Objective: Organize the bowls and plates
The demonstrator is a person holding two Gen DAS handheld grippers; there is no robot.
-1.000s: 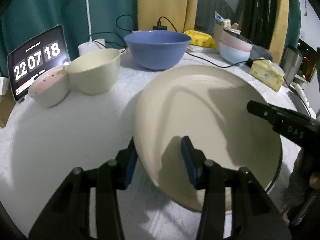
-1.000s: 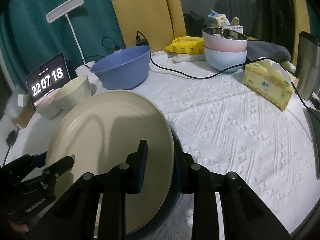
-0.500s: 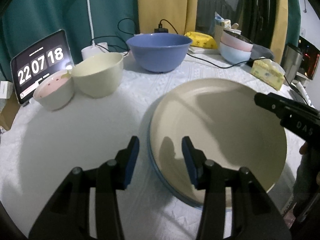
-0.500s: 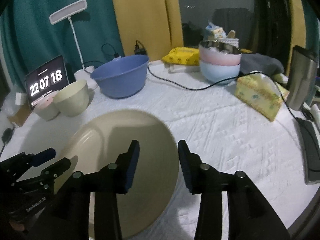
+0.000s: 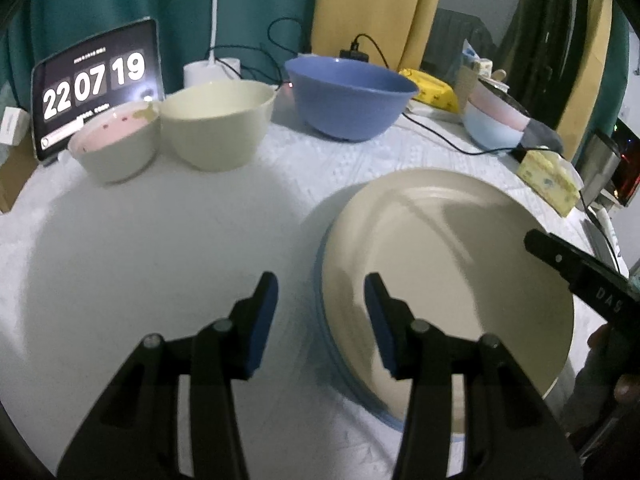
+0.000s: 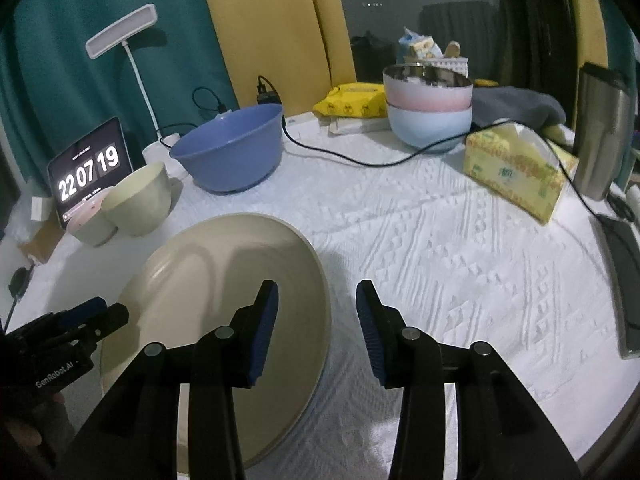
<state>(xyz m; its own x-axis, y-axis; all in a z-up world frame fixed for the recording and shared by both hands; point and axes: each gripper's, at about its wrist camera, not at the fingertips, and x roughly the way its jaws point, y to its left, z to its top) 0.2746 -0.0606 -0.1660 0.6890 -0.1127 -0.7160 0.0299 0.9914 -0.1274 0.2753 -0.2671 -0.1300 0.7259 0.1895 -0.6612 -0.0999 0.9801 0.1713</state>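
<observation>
A round table (image 6: 460, 248) under a white textured cloth fills the foreground. Behind it hang teal curtains (image 6: 60, 60) and mustard-yellow curtains (image 6: 260, 32), with a dark gap (image 6: 400, 28) between them. A white desk lamp (image 6: 120, 30) stands at the table's far edge; the light is dim.

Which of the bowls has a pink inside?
The small white bowl beside the clock tablet; the cream bowl and blue bowl match inside and out.
</observation>
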